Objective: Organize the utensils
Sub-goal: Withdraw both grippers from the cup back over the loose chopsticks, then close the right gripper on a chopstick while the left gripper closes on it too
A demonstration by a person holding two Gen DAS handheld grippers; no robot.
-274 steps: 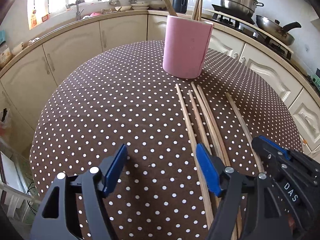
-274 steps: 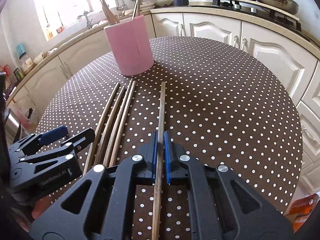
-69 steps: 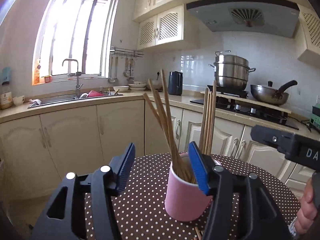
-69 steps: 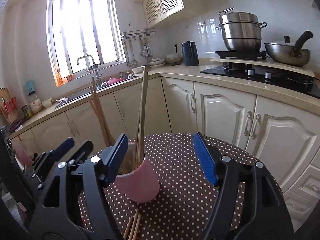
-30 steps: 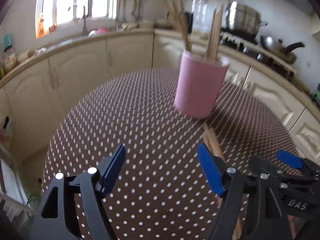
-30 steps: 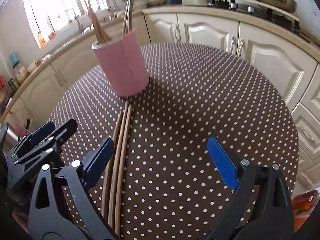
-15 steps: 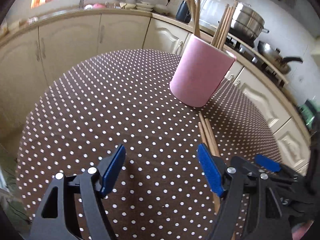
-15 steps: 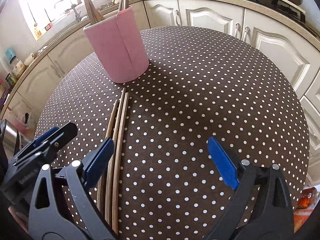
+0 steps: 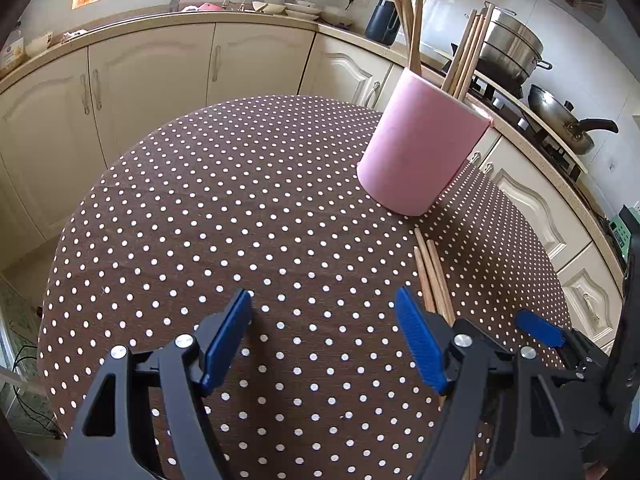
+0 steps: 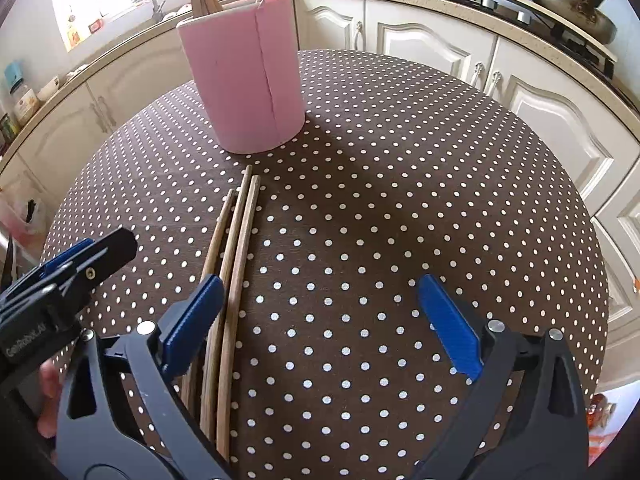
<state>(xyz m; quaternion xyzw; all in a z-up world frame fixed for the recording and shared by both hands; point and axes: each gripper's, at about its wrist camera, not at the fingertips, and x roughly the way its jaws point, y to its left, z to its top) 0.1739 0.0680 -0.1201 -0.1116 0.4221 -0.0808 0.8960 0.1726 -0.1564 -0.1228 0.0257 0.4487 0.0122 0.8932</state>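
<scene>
- Hovering over the left half of the brown dotted tabletop point(image 9: 224, 216), the left gripper point(image 9: 322, 340) has its blue fingers point(image 9: 226, 336) spread wide with only bare cloth between them.
- Just to the right of its right-hand pad lie the loose chopsticks point(image 10: 236, 264), three of them as far as I can count, side by side and touching, flat on the cloth.
- Their long axis runs away from both grippers toward the pink holder point(image 10: 244, 80), with the far tips stopping a little short of its base.
- They look like plain pale wood, thin and slightly bowed, the near ends hidden under the gripper bodies.
- Next across, the right gripper point(image 10: 316, 320) is also spread wide and holds nothing; the sticks sit right at its left finger point(image 10: 192, 320), the rightmost one just inside the gap.
- I'd judge the right gripper the nearer one: a small shift to its left would put one stick between the pads, which already close across the stick's length.
- Picking one stick out of a tight bunch looks like the tricky part.
- Farther back, the holder stands upright on the tabletop with several chopsticks already standing in it.
</scene>
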